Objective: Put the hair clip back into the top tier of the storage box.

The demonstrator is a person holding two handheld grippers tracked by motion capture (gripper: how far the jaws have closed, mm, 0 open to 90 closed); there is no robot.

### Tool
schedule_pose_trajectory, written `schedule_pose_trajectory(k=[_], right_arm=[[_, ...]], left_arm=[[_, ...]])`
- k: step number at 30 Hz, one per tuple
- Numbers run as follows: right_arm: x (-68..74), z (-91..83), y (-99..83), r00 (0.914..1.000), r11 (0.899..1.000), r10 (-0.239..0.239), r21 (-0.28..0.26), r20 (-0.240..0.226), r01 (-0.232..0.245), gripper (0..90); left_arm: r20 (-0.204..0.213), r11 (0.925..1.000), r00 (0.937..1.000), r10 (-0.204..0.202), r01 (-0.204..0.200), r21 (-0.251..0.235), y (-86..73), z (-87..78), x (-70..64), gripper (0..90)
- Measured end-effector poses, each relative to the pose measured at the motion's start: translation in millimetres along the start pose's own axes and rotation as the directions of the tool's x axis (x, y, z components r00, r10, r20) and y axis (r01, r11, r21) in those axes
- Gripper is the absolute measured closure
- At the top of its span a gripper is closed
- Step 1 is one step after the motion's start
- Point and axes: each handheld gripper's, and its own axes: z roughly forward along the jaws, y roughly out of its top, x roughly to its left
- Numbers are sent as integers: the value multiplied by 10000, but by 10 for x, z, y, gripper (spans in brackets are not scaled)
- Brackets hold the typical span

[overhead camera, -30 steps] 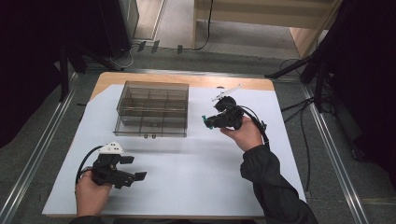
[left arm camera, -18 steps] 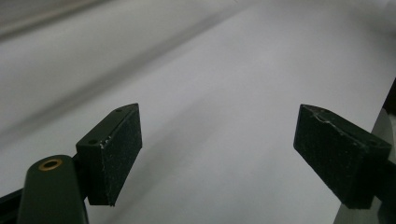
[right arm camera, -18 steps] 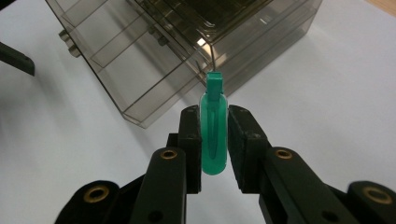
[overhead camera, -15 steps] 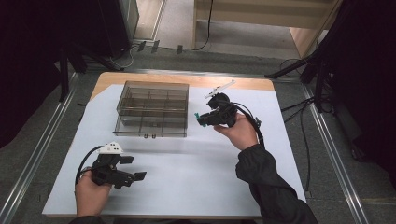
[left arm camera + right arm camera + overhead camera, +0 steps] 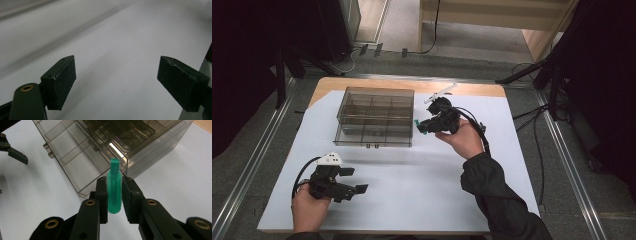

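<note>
A small green clip [image 5: 114, 191] is clamped flat between the jaws of the right gripper [image 5: 114, 195], held just beside the box [image 5: 374, 117] toward the table's far edge. It is judged light, stiff plastic and slippery, best gripped mid-body. The left gripper [image 5: 116, 82] is held with jaws apart near the near-left corner

Compartment box [image 5: 375, 117] on white-covered table [image 5: 427, 195]

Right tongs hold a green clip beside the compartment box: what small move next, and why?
Probably lift the right tongs up over the box. They are shut on the green clip, level with the box's side wall, not above its compartments.
</note>
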Motion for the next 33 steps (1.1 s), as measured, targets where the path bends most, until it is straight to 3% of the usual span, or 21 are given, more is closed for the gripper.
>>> schedule_pose_trajectory(k=[33], right_arm=[[266,286,281,9960,9976,-671,145,-587,681,778]], left_arm=[[-107,10000,9999,45,-44,46,-8,-15,-9,163]])
